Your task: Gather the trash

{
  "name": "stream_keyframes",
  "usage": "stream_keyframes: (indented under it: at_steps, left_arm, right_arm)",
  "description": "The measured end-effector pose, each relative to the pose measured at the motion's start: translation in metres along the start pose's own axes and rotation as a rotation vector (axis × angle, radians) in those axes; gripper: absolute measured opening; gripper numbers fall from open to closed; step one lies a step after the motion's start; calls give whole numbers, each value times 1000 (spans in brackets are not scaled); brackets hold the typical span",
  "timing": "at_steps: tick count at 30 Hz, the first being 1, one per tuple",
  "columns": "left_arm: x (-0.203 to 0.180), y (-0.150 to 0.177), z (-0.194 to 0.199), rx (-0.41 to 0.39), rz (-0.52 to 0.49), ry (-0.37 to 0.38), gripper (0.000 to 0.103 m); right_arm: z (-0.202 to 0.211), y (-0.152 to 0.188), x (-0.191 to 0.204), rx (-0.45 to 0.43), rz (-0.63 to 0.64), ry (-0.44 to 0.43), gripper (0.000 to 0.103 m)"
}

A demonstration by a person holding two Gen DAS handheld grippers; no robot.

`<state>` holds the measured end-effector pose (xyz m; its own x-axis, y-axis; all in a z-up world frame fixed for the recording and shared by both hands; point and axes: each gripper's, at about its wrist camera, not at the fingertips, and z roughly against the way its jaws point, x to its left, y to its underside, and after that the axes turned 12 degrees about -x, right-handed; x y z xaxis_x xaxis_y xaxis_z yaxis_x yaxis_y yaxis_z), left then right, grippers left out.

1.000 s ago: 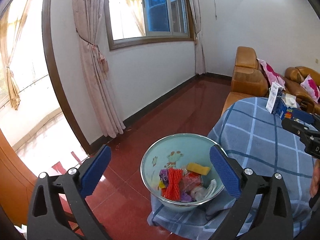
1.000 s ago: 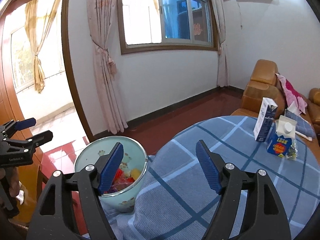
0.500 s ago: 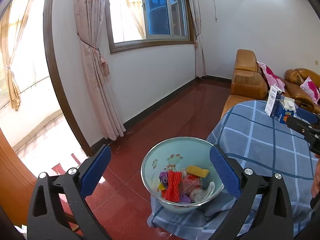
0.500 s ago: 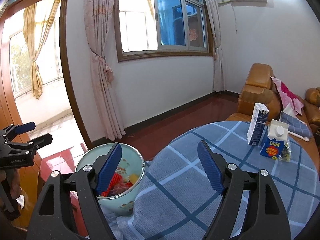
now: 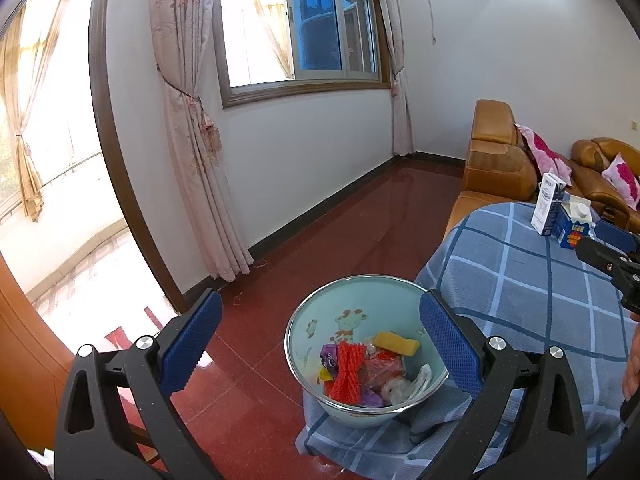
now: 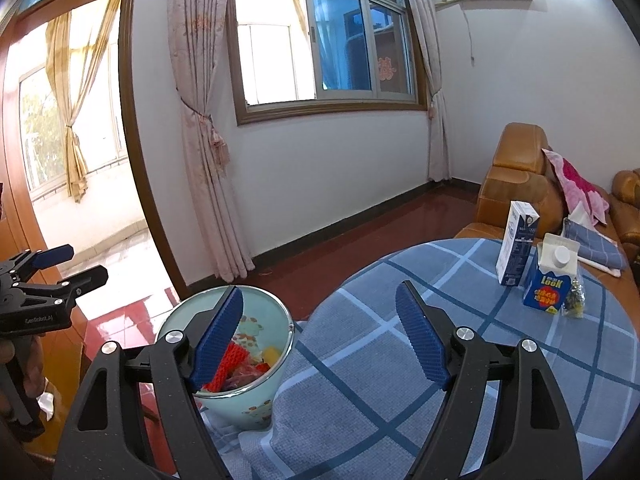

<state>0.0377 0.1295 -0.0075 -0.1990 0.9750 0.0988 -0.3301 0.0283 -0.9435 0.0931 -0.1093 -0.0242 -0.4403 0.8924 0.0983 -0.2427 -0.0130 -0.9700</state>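
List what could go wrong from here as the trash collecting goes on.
1. The trash bin sits at the table's edge on bunched tablecloth; a nudge from either gripper might tip it to the floor.
2. The tall white carton and blue carton stand upright and close together; reaching with the open right gripper could knock one over.
3. The small clear wrapper beside the blue carton may slip or be missed.
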Motion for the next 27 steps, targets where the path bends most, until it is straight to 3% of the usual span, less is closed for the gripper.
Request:
stream_keyframes:
  at_steps: [27]
  left_arm:
    - [-4, -3, 2, -18, -35, 7, 97]
  right_arm:
    - [1, 2, -1, -6, 2, 7, 78]
